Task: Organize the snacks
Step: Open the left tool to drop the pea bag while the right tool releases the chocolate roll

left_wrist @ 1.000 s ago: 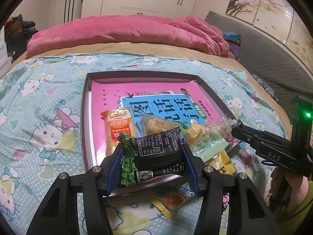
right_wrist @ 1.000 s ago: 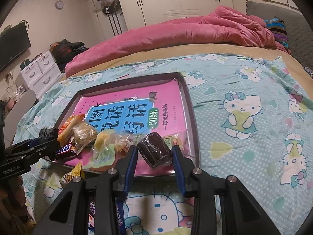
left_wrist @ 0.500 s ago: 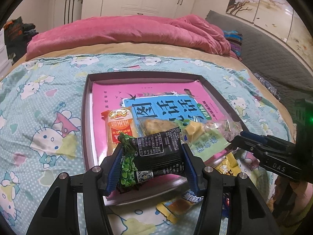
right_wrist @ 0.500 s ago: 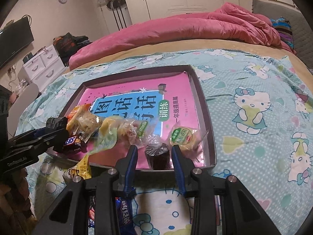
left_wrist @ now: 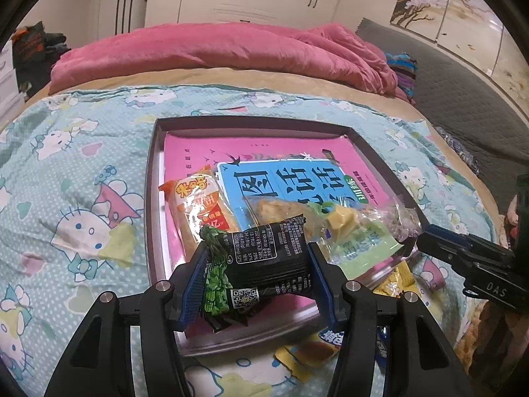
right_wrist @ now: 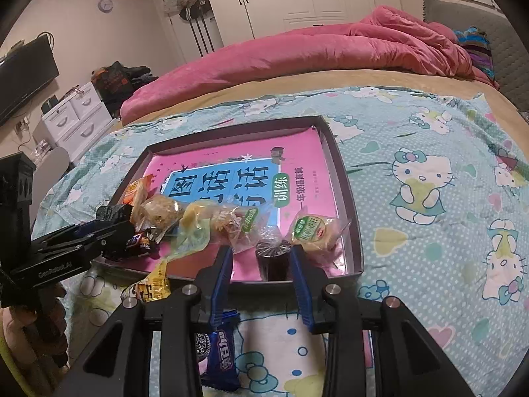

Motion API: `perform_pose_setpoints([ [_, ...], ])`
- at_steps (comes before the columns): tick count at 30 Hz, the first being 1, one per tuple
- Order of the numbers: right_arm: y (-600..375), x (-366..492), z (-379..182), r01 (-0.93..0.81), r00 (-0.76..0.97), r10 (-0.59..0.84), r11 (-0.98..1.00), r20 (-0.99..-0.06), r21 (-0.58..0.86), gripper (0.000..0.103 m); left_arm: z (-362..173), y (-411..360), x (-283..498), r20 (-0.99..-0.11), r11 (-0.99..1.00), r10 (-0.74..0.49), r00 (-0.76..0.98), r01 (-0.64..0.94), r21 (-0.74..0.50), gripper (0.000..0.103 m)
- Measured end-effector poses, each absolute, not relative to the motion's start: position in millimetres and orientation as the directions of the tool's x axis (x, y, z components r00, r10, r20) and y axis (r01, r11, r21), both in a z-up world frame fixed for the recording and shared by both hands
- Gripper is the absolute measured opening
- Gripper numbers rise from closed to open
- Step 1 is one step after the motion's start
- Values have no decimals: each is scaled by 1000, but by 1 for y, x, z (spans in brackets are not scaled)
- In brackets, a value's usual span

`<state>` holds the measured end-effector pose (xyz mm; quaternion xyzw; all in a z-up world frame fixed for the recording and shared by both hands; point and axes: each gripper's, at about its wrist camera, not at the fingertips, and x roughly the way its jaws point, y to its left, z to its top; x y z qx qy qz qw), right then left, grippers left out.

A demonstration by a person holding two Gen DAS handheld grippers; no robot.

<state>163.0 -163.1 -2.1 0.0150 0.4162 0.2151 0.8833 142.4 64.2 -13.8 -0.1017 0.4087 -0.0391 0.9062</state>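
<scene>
Placement was the step: our left hand-held gripper [left_wrist: 258, 284] pinched the black snack packet [left_wrist: 261, 264] at lower centre, above the tray [left_wrist: 150, 218]; we judged release came next. Right hand-held gripper [right_wrist: 261, 261] pinched the brown cake [right_wrist: 272, 258] inside it.

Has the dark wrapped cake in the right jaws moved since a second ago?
Yes. The dark wrapped cake has come down from above the pink book to the tray floor by its near rim, beside the green-labelled snack.
</scene>
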Motion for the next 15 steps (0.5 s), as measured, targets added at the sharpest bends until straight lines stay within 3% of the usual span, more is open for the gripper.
perform_pose_setpoints([
  [15, -162, 160, 0, -366, 561, 397, 906, -727, 212, 37, -17, 69, 144, -743, 977, -135, 656, -38, -211, 60],
])
